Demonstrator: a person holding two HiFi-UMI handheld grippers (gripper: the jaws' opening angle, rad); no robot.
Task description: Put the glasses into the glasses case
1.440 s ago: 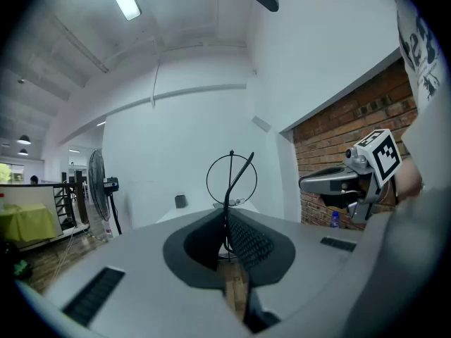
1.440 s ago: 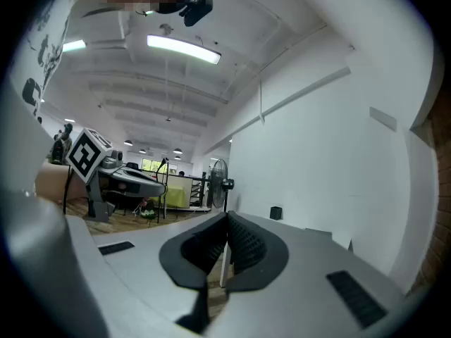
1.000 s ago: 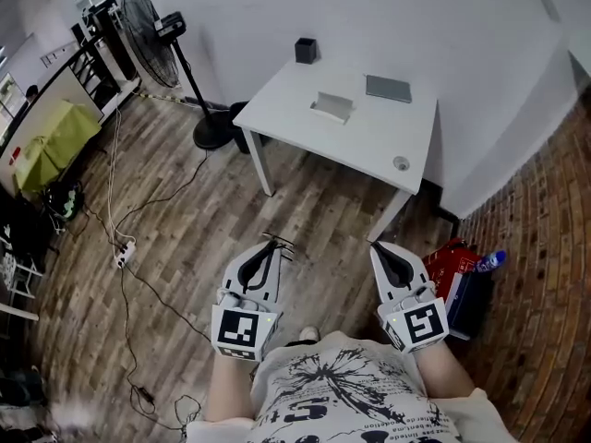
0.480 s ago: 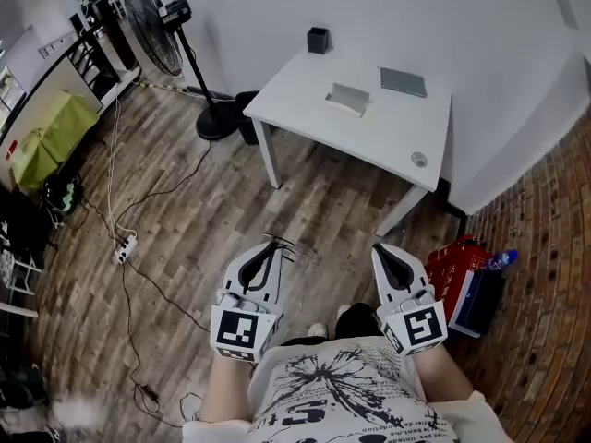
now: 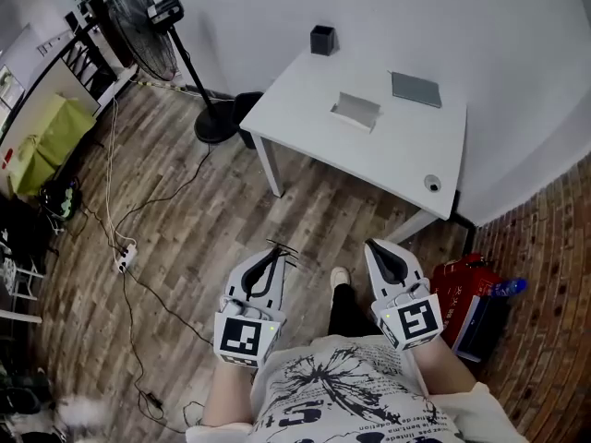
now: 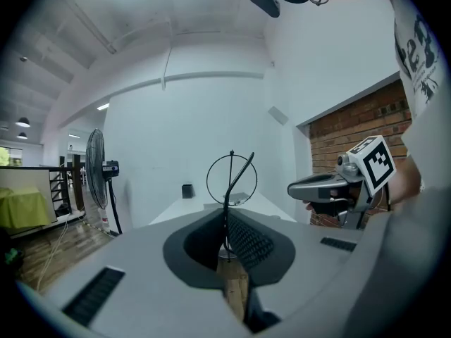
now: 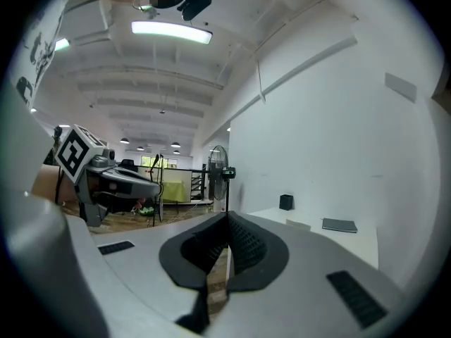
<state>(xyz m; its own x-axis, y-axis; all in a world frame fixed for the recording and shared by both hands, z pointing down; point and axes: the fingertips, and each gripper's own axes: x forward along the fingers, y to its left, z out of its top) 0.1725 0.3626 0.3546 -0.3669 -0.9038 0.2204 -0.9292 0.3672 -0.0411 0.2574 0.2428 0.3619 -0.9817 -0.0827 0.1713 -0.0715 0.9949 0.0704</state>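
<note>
Thin black wire-framed glasses [image 6: 230,189] pinched in the left gripper's [image 5: 270,255] jaws, the right gripper [image 5: 384,255] closed on nothing, the carry seemingly must next reach the pale open glasses case [image 5: 355,111] on the white desk [image 5: 305,109], well apart.

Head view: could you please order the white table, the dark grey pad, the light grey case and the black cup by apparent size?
1. white table
2. dark grey pad and light grey case, too alike to rank
3. black cup
</note>
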